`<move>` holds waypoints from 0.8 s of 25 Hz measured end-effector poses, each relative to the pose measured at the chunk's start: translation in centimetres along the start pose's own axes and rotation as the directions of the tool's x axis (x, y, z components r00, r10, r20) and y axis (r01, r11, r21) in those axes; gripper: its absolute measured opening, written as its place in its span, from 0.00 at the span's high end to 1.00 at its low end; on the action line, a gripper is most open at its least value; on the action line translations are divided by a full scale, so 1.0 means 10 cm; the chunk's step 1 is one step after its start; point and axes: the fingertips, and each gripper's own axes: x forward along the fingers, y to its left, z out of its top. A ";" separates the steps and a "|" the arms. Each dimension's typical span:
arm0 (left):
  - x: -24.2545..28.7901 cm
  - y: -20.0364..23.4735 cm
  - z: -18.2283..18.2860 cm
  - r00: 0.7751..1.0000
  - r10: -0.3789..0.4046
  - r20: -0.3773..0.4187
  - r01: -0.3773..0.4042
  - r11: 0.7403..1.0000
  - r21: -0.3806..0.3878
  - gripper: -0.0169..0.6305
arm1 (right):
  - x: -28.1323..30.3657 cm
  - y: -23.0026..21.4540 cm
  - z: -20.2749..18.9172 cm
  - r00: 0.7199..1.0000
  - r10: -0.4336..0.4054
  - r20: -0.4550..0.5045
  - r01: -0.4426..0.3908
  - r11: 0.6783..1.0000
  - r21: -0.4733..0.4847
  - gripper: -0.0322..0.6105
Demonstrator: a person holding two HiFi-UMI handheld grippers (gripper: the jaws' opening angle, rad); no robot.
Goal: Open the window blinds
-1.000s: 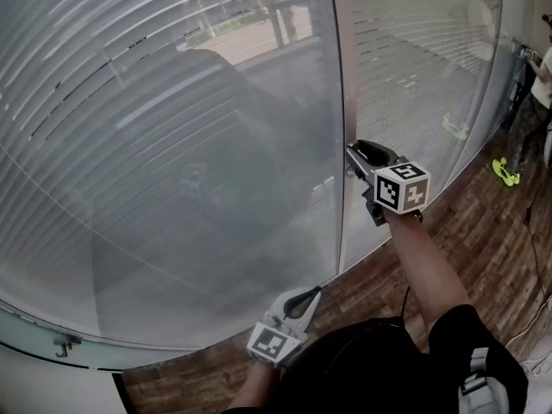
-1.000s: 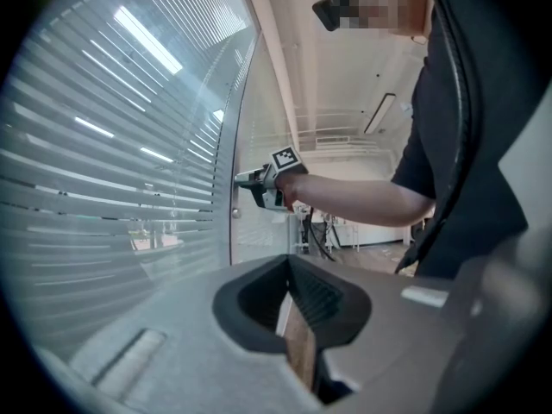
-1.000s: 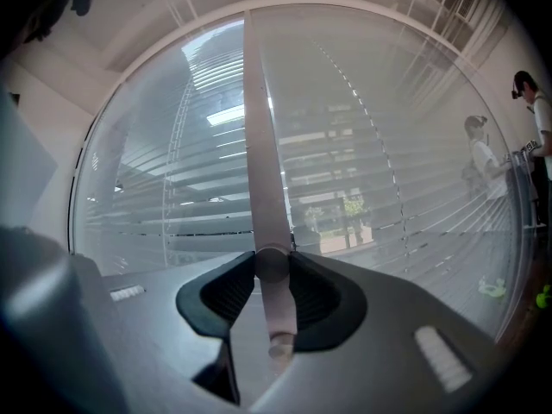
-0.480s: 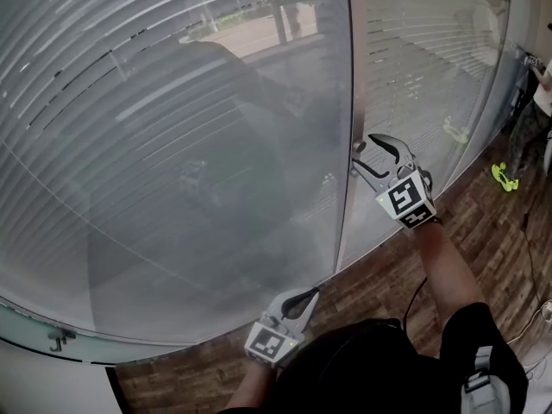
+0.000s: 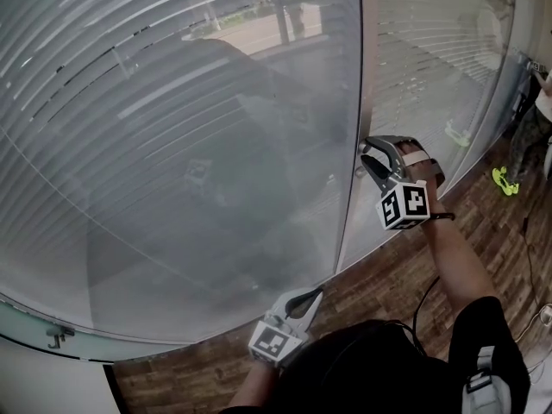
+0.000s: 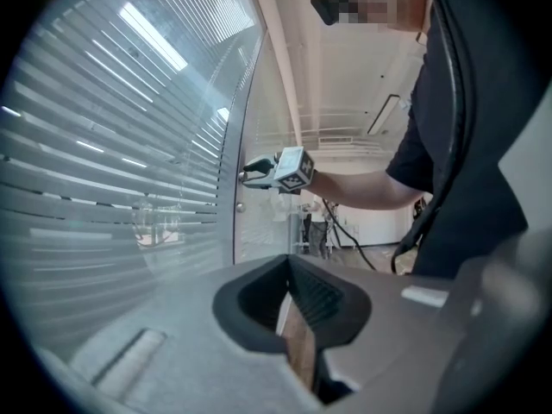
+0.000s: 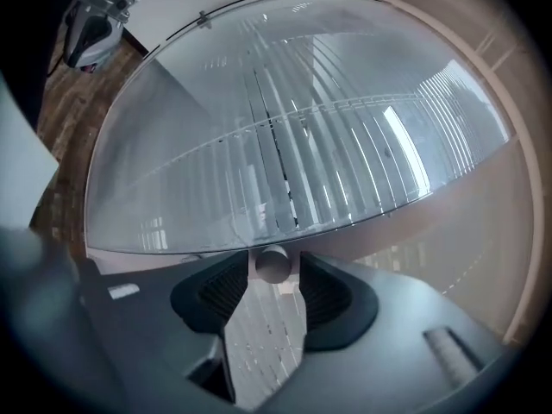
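Observation:
The window blinds [image 5: 172, 102] hang behind a curved glass pane, their slats mostly turned flat. A small round knob [image 5: 360, 172] sits on the metal post [image 5: 369, 76] between the panes. My right gripper [image 5: 364, 151] is at that post. In the right gripper view the knob [image 7: 274, 264] lies between the fingertips of the right gripper [image 7: 274, 271], whose jaws are closing with a thin gap still on each side. My left gripper [image 5: 316, 294] hangs low by my body, shut and holding nothing; the right gripper view catches the left gripper [image 7: 86, 37] at its top left.
A person [image 5: 533, 102] with yellow-green shoes [image 5: 504, 177] stands at the far right on the wooden floor [image 5: 483, 222]. A cable [image 5: 533, 261] runs across the floor. A metal fitting [image 5: 59, 336] sits at the glass base, lower left.
My right gripper has rolled about its own axis at the knob, its marker cube turning over. Its jaws opened wide, then narrowed again. The left gripper has stayed where it was.

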 end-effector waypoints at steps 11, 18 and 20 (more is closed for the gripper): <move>-0.10 0.05 -0.03 1.000 0.016 -0.002 -0.016 0.999 -0.034 0.97 | 0.02 0.00 0.02 1.000 -0.015 -0.019 0.015 1.000 -0.015 0.75; -0.09 0.05 0.01 1.000 0.008 0.019 -0.008 1.000 -0.027 0.97 | 0.04 -0.04 0.03 1.000 0.000 0.025 -0.006 0.970 0.244 0.75; -0.07 0.03 0.01 1.000 0.004 0.014 -0.003 1.000 -0.026 0.97 | 0.02 -0.06 0.01 0.999 0.000 0.035 -0.013 0.939 0.344 0.75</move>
